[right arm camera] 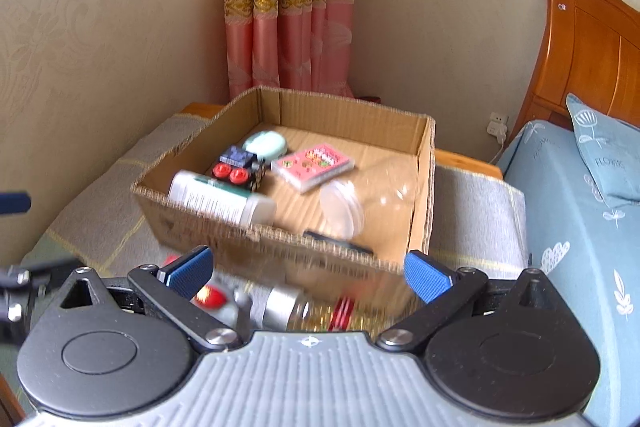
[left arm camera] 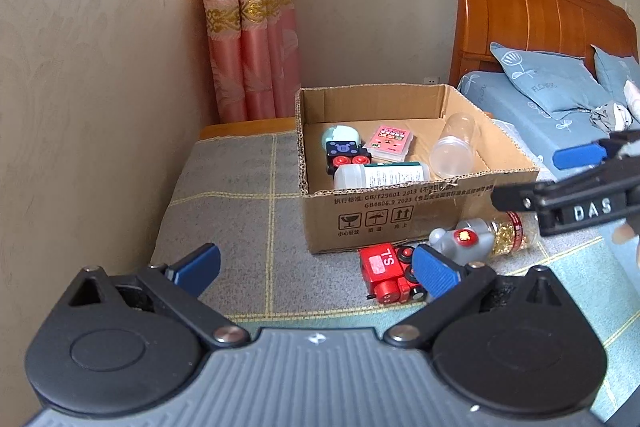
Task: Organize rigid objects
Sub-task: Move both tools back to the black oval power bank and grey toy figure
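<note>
While both tools hang over the grey checked blanket [left arm camera: 240,187], the left gripper [left arm camera: 316,267] and the right gripper [right arm camera: 308,273] each stand with fingers spread wide and nothing between them. The cardboard box [left arm camera: 400,223] sits on the blanket beside the bed [left arm camera: 520,115]; inside lie a white bottle [left arm camera: 380,175] on its side, a clear jar [left arm camera: 456,147], a pink card pack [left arm camera: 390,143], a black toy block with red wheels [left arm camera: 346,157] and a mint-green case [left arm camera: 338,135]. Outside, touching or just beside the box front, lie a red toy train [left arm camera: 388,273], a grey figure [left arm camera: 460,239] and a gold-filled jar [left arm camera: 514,233].
</note>
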A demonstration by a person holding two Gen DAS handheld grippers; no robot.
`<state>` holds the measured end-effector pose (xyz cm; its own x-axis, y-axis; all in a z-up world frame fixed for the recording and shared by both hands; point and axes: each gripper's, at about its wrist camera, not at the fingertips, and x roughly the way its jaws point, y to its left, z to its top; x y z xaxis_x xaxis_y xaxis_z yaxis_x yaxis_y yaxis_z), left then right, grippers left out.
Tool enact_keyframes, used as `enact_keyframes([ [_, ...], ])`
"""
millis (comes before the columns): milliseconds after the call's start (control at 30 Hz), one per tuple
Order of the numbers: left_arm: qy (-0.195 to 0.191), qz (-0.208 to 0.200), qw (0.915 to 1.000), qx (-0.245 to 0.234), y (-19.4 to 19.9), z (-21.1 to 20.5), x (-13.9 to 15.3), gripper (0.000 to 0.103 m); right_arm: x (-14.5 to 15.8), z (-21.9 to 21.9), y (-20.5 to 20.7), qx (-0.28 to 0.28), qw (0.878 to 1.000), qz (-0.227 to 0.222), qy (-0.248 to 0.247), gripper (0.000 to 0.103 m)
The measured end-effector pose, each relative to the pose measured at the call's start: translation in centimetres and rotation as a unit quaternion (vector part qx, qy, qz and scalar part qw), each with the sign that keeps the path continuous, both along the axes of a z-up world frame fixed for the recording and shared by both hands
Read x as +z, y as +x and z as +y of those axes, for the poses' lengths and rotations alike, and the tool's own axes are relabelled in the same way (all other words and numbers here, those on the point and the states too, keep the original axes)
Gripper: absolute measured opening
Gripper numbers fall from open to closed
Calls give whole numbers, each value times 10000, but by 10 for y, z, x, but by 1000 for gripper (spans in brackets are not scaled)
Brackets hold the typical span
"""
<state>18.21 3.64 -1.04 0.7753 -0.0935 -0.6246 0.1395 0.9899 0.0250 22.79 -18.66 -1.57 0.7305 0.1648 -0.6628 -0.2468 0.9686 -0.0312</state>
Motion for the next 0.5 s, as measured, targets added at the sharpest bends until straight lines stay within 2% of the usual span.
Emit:
enact_keyframes([
  [133, -76, 56, 10000, -1, -1, 2, -3, 102, -20, 0, -21, 29, 9997, 252, -19, 103],
  [333, -89, 128, 9999, -32, -1, 2, -8, 102, -62, 5, -41, 44, 9966, 765, -298, 103],
  [500, -89, 193, 9997, -79, 0, 0, -12, 102, -85, -2, -50, -177, 9941, 957, -475, 103],
])
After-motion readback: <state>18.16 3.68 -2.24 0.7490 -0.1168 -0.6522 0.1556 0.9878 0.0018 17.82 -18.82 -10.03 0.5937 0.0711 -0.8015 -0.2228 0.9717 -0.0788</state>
